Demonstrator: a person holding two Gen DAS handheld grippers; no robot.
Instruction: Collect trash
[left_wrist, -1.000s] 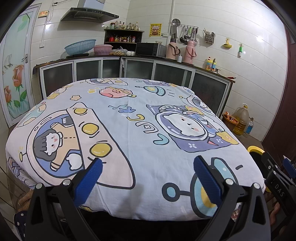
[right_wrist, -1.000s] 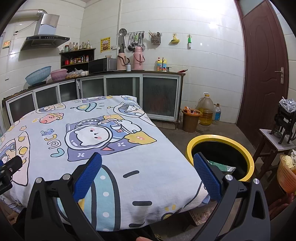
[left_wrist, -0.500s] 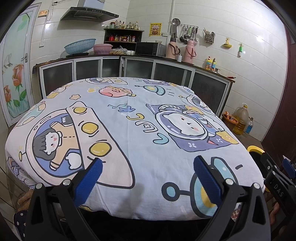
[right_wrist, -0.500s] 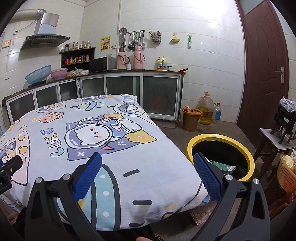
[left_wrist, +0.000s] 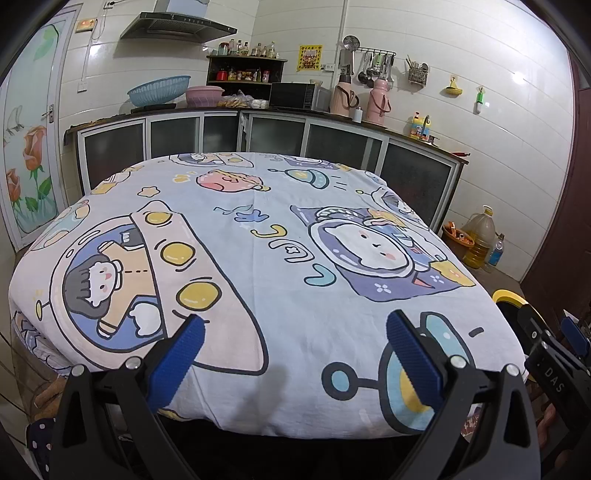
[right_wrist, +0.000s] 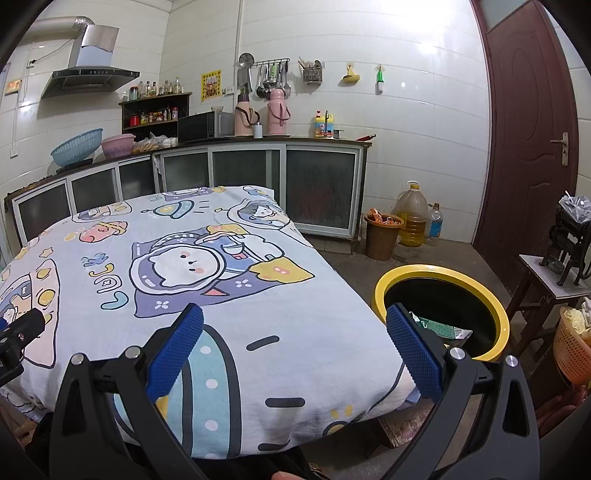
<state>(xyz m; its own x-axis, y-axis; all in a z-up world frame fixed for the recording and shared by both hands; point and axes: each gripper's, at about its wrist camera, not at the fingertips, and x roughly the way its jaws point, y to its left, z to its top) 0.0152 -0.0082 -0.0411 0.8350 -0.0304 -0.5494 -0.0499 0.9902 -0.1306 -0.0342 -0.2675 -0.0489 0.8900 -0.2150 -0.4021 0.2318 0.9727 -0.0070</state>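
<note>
A yellow-rimmed black trash bin (right_wrist: 495, 314) stands on the floor right of the table, with a green wrapper (right_wrist: 437, 326) inside. Its rim also shows in the left wrist view (left_wrist: 508, 297). The table carries a cartoon-print cloth (left_wrist: 258, 258), also seen in the right wrist view (right_wrist: 184, 277); I see no loose trash on it. My left gripper (left_wrist: 295, 334) is open and empty over the table's near edge. My right gripper (right_wrist: 295, 330) is open and empty over the table's near right corner, beside the bin.
Kitchen cabinets (right_wrist: 258, 177) line the far wall. A brown bucket (right_wrist: 382, 236) and an oil jug (right_wrist: 412, 218) stand on the floor by them. A wooden stool (right_wrist: 546, 284) and an orange basket (right_wrist: 572, 350) sit at the right, near a brown door (right_wrist: 528, 129).
</note>
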